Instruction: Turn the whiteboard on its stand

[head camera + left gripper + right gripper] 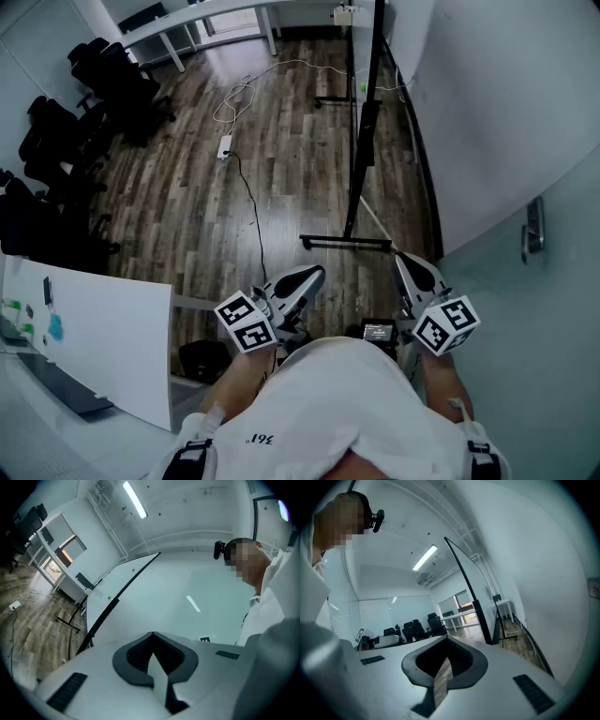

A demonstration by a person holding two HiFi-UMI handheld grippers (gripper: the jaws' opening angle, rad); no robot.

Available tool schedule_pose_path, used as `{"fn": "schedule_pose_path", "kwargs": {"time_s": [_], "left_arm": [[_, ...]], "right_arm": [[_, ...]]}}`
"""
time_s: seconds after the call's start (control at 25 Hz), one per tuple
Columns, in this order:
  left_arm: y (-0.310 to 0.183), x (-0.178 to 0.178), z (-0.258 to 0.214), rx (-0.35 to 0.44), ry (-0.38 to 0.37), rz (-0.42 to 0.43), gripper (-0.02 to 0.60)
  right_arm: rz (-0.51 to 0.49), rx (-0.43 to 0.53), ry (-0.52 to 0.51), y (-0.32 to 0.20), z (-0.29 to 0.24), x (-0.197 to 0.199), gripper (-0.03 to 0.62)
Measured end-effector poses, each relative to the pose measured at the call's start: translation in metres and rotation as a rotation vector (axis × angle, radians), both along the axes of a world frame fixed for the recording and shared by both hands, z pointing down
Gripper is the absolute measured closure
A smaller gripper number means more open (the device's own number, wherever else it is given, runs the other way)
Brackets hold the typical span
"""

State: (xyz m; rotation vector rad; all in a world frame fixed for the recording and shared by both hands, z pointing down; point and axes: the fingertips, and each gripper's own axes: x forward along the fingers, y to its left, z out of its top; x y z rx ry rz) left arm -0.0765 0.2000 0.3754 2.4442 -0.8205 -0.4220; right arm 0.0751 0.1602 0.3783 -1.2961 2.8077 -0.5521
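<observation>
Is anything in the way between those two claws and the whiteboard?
Nothing visible does. Only wooden floor lies between the left gripper, the right gripper and the whiteboard. A black cable lies on the floor, left of the stand's foot.

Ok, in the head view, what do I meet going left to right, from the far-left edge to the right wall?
In order: chairs → power strip → whiteboard → door handle.

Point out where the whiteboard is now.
Head view, right of centre: the whiteboard stands edge-on on the wooden floor, close beside the white wall, its foot bar ahead of the right gripper.
</observation>
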Motion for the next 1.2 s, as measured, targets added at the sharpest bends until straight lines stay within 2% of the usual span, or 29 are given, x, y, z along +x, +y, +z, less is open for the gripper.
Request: {"fn": "schedule_pose_path", "kwargs": {"time_s": [0.6, 0.8, 1.2], "left_arm": [[-0.007, 0.026, -0.001, -0.009, -0.012, -0.019, 0.574], [-0.011, 0.039, -0.001, -0.013, -0.013, -0.029, 0.575], [-0.013, 0.053, 0.002, -0.013, -0.018, -0.054, 0.575]], "right_arm": [[-0.020, -0.015, 0.019, -0.005, 0.006, 0.030, 0.568], [-0.041, 0.011, 0.086, -0.009, 0.009, 0.039, 0.566], [-0.026, 0.010, 0.075, -0.020, 0.016, 0.061, 0.565]]}}
